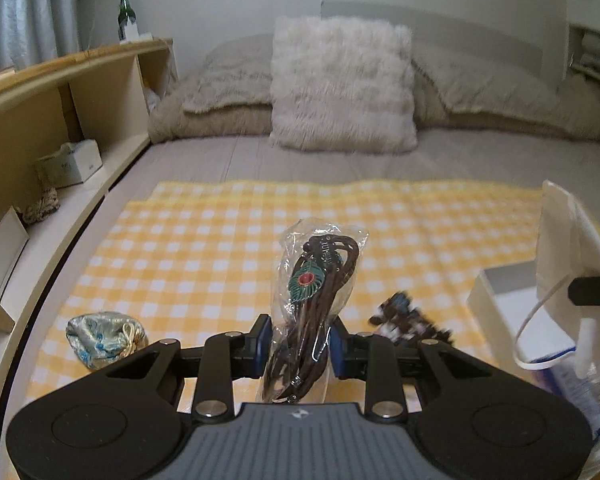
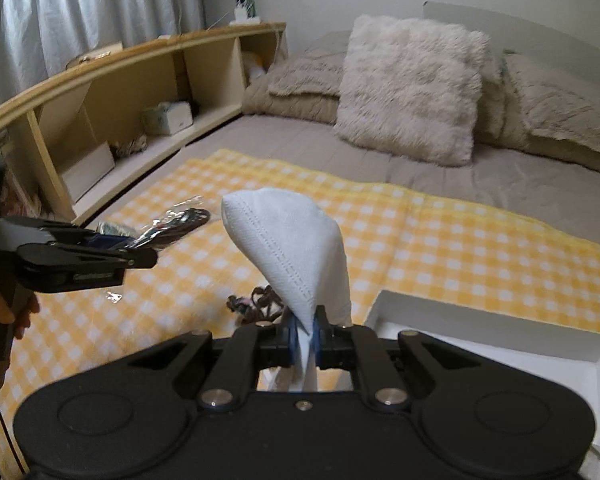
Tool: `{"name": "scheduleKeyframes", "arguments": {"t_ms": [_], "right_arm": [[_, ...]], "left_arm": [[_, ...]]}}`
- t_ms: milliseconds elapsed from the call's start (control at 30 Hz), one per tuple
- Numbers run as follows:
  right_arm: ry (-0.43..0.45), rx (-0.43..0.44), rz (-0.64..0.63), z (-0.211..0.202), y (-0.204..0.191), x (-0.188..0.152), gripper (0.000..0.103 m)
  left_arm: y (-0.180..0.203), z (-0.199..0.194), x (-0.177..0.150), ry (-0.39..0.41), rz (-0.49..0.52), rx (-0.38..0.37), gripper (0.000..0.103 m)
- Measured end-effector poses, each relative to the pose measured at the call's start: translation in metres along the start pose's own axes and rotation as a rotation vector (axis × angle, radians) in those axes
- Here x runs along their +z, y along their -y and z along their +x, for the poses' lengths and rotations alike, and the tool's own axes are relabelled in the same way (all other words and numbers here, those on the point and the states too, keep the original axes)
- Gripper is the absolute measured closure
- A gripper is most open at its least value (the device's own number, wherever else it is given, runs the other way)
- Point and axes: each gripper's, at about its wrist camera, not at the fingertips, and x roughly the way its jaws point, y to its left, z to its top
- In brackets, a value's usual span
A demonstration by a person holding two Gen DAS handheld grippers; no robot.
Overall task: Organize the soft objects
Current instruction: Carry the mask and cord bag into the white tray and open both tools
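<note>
My left gripper (image 1: 299,340) is shut on a clear plastic bag (image 1: 320,276) that holds a brown cord necklace with a teal leaf pendant, lifted above the yellow checked cloth (image 1: 204,248). My right gripper (image 2: 305,338) is shut on the lower corner of a white face mask (image 2: 288,248), which stands up above its jaws. The same mask (image 1: 560,256) shows at the right edge of the left wrist view, and the bag (image 2: 180,220) with the left gripper (image 2: 140,254) at the left of the right wrist view. A dark beaded item (image 2: 256,302) lies on the cloth.
A pale silky pouch (image 1: 104,338) lies on the cloth at the left. An open white box (image 2: 480,340) sits at the right. Fluffy pillows (image 1: 340,84) lean at the bed's head. A wooden shelf unit (image 1: 60,120) runs along the left, with a green bottle (image 1: 126,16) on top.
</note>
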Motion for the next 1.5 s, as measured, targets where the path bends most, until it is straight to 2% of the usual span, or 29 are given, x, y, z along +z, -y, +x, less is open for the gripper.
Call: {"name": "scheduleKeyframes", "arguments": {"t_ms": [333,567,867,1033,1300,1500], "right_arm": [[0.079,-0.049,0.024,-0.039,0.015,0.001,0.094],[0.143,-0.088,0.069,-0.07,0.039,0.001,0.094],[0.197,-0.183,0.159,-0.101,0.088,-0.008,0.094],[0.18,-0.259,0.182,-0.104,0.11,-0.017,0.094],[0.063,-0.436,0.197,-0.079,0.15,-0.033,0.094],[-0.009,-0.45,0.234,-0.046,0.171,-0.037,0.094]], "left_arm": [[0.027,-0.035,0.012,0.107,-0.044,-0.08,0.072],[0.059,-0.052,0.02,0.16,-0.046,-0.156,0.072],[0.111,-0.049,0.025,0.166,-0.001,-0.273,0.071],[0.136,-0.036,0.023,0.135,0.026,-0.326,0.072],[0.171,-0.007,0.021,0.09,0.102,-0.384,0.071],[0.186,0.018,0.019,0.061,0.142,-0.404,0.071]]}}
